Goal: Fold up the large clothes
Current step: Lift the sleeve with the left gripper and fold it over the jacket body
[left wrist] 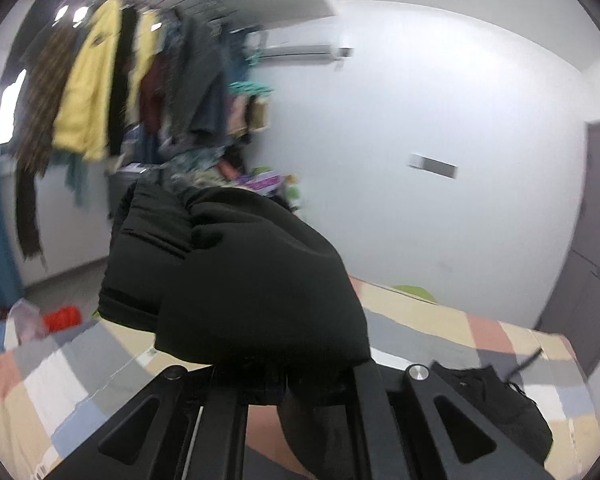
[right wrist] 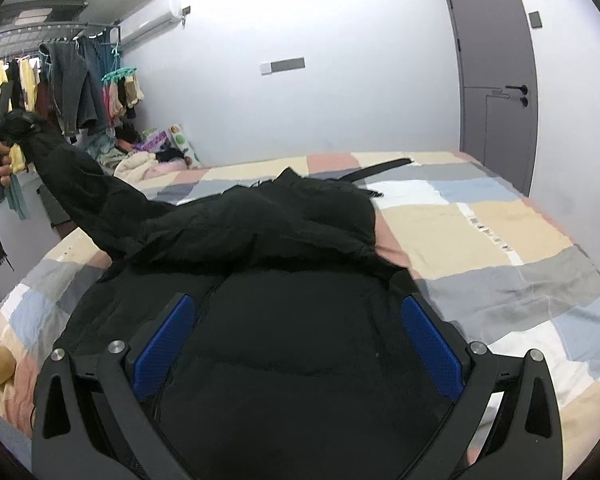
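Observation:
A large black padded jacket lies across the patchwork bed. My left gripper is shut on one black sleeve and holds it raised above the bed; the fabric hides the fingertips. In the right wrist view that gripper shows at far left with the sleeve stretched up to it. My right gripper is open, its blue pads spread over the jacket's body close to the camera, gripping nothing.
A rack of hanging clothes and a heap of laundry stand beyond the bed's left side. A grey door is at the right. A black strap lies on the far bed.

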The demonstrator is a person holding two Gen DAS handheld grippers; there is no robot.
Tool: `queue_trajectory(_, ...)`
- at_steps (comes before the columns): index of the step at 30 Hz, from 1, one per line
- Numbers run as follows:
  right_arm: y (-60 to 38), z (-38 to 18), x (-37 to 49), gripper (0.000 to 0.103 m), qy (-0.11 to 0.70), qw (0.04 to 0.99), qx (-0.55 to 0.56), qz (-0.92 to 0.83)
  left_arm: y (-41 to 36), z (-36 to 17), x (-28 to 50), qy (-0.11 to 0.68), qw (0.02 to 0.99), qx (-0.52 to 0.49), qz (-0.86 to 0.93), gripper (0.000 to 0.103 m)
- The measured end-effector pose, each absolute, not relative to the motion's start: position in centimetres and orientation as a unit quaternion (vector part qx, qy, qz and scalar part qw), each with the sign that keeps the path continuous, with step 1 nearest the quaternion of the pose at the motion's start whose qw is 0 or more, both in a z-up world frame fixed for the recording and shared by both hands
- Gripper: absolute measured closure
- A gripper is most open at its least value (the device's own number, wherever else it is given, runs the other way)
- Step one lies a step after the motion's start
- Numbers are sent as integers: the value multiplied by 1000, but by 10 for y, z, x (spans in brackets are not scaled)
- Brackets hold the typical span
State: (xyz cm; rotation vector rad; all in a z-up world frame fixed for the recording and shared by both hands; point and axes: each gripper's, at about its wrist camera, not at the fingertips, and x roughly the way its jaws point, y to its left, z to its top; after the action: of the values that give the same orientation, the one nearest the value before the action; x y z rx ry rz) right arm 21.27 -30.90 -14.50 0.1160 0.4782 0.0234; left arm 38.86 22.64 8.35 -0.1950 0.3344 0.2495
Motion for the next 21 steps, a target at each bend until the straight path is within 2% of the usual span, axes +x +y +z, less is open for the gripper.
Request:
queue_trajectory(6, -314, -143, 208, 0, 229, 972, 48, 14, 138, 96, 396, 163, 982, -66, 74, 97)
queue_trajectory(11, -320, -144, 209, 0, 228, 972, 57, 22, 49, 85, 406, 170, 985, -12, 27, 96)
queue_trajectory(21, -351, -147, 209, 0, 211, 974, 81, 22, -95, 19, 426, 205, 977, -17, -55, 96)
